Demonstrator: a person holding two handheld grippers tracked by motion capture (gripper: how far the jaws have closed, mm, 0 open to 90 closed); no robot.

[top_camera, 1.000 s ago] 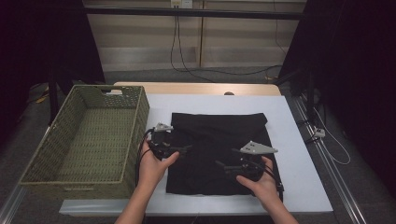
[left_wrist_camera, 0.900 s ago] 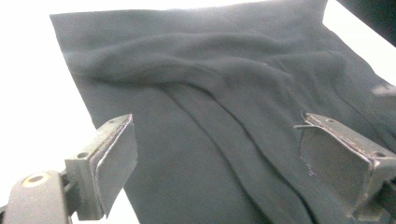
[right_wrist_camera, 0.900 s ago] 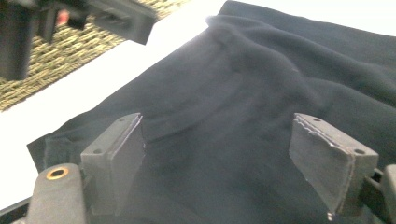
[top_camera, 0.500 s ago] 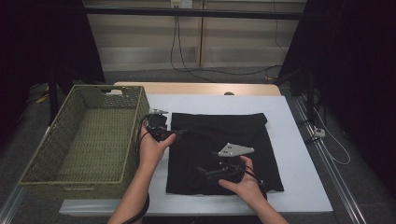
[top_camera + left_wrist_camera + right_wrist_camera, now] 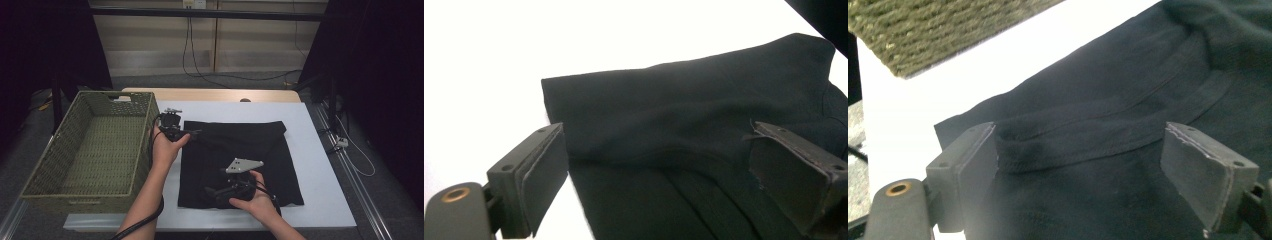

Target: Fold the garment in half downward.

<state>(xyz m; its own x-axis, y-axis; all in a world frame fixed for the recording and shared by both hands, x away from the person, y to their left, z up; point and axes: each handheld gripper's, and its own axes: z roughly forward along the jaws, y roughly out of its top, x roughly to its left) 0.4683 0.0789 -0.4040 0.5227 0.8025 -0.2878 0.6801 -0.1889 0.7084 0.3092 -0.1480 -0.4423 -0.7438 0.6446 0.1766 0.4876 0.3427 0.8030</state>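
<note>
Beside black garment (image 5: 240, 160), woven basket (image 5: 90, 145).

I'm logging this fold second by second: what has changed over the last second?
The left gripper slid up the table to the black garment's far left corner; the right gripper slid left along its near edge, jaws just opening. Neither holds cloth. Garment and basket stayed put.
</note>
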